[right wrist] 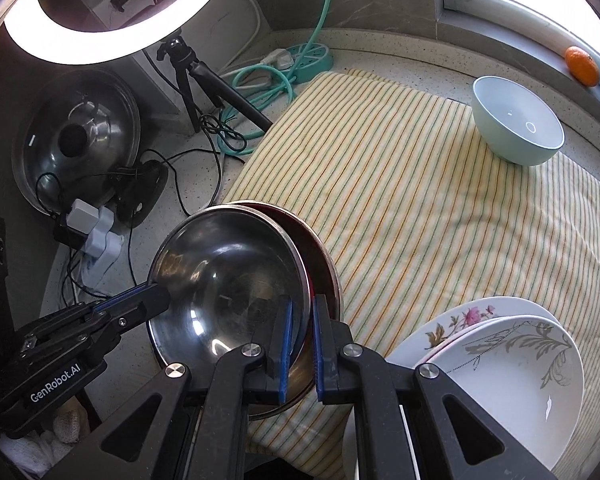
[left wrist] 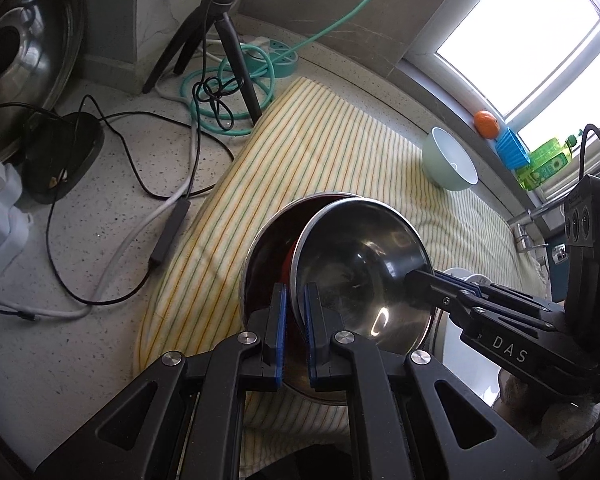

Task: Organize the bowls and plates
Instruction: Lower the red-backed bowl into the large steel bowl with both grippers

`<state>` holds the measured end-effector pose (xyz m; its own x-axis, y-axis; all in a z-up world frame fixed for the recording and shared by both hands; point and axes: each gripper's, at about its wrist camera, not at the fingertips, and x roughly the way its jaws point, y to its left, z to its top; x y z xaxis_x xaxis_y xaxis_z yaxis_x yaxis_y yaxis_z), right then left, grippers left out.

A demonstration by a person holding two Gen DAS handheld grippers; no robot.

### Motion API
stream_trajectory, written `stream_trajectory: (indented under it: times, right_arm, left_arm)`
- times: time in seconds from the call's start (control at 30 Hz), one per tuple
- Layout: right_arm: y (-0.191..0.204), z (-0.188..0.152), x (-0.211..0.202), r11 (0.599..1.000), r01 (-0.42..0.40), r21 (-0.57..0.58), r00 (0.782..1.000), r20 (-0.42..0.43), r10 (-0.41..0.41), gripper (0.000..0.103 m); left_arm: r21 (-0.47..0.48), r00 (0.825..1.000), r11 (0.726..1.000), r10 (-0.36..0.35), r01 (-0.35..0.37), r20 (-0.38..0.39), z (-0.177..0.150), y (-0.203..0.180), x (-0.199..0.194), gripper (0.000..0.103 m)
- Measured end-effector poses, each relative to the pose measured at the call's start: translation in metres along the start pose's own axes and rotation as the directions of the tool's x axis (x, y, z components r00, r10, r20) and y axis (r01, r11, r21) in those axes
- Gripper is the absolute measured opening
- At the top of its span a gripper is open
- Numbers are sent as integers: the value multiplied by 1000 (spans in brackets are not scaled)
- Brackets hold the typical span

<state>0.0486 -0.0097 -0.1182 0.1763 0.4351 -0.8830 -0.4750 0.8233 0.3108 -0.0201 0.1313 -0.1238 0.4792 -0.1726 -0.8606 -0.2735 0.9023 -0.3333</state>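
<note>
Steel bowl (left wrist: 360,268): held tilted by its rim, partly inside a second metal bowl (left wrist: 268,248) with a red interior; both are seen over the striped cloth (left wrist: 300,152).
Left gripper (left wrist: 296,336): jaws are clenched on the near rim of the steel bowl, one blue pad inside the rim and one outside.
Right gripper (right wrist: 300,344): jaws are clenched on the opposite rim of the same bowl.
Green bowl (right wrist: 518,120): set upright on the far part of the cloth, near the window sill, well apart from the steel bowl.
Plates (right wrist: 516,360): two white patterned plates are stacked at the cloth's near right edge, just beside the right gripper.
Orange (right wrist: 582,66): placed on the sill.
Ring light (right wrist: 112,28): mounted on a tripod (right wrist: 196,76) at the back of the counter.
</note>
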Motion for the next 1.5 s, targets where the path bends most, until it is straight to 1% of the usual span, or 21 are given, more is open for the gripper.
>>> stream_trajectory:
  times: [0.37, 0.6, 0.73, 1.1, 1.27, 1.5]
  right_arm:
    - [5, 2, 12, 1000, 10, -17, 999, -34, -11, 9]
    - [5, 4, 14, 1000, 10, -26, 999, -35, -11, 11]
    - [8, 3, 14, 999, 24, -44, 999, -36, -26, 11]
    - [5, 5, 14, 999, 21, -36, 999, -46, -23, 12]
    - [7, 5, 12, 999, 14, -38, 999, -39, -15, 20]
    - [9, 5, 11, 999, 16, -45, 999, -42, -18, 21]
  left_arm:
    - [-6, 1000, 1000, 17, -17, -12, 0, 3, 5, 7]
    - [7, 999, 1000, 28, -28, -23, -1, 1, 6, 7]
    - [6, 999, 1000, 27, -27, -27, -1, 1, 7, 7]
    - [10, 999, 1000, 26, -26, -45, -2, 0, 11, 7]
    - [5, 999, 1000, 26, -26, -40, -1, 1, 9, 8]
    - [7, 999, 1000, 24, -23, -39, -2, 0, 8, 8]
